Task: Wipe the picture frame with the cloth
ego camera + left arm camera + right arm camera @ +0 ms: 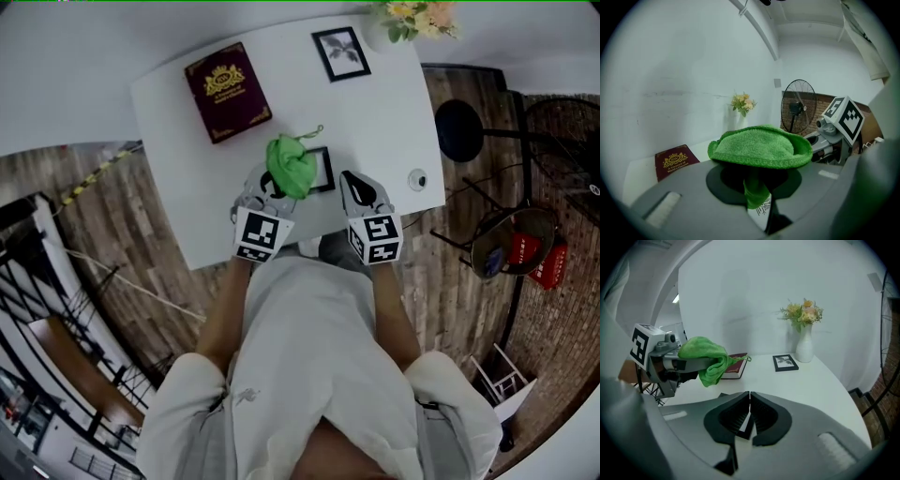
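Left tool (269, 186) pinches bunched green cloth (291, 165) over black frame (323, 170).

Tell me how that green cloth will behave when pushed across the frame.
Likely floppy: the green cloth droops over the left gripper in a soft mound, a fold hanging down. Probably light, since a pinch of one part carries it all. Its knitted texture suggests it will drag, not slide, and may bunch when pushed across the picture frame.
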Motion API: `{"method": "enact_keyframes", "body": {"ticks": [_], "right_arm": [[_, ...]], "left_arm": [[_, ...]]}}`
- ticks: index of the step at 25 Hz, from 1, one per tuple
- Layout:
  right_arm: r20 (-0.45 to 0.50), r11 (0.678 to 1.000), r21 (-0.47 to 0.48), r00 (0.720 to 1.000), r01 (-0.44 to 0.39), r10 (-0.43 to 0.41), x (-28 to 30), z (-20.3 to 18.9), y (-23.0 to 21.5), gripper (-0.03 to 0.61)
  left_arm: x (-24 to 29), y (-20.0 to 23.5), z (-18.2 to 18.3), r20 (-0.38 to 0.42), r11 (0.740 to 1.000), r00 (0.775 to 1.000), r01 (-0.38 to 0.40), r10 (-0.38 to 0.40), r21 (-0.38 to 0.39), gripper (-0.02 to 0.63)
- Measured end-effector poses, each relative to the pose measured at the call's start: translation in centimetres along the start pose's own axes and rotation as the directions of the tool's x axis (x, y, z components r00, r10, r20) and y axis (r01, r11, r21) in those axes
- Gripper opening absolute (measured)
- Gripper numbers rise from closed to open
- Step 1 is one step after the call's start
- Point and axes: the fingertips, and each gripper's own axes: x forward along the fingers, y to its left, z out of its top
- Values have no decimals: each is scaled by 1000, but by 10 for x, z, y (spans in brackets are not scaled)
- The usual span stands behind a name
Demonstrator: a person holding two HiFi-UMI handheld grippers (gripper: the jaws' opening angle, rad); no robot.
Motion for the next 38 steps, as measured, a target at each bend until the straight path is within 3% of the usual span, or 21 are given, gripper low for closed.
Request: {"method": "enact_keyframes", "body": {"ticks": [17,26,38], "right_arm": [[-150,988,-12,977,-155,152,40,-49,-13,32],[-196,976,-39,959,-216,204,54,-62,-1,53],[-232,974,-49,951,-222,206,64,-78,4,95]], "left_arm": [[45,-14,-29,-89,995,993,-85,80,-54,89],[70,-21,-37,-103,995,992,-79,72,-65,89],[97,-39,-56,-130,997,991,-24,15,-68,89]]}}
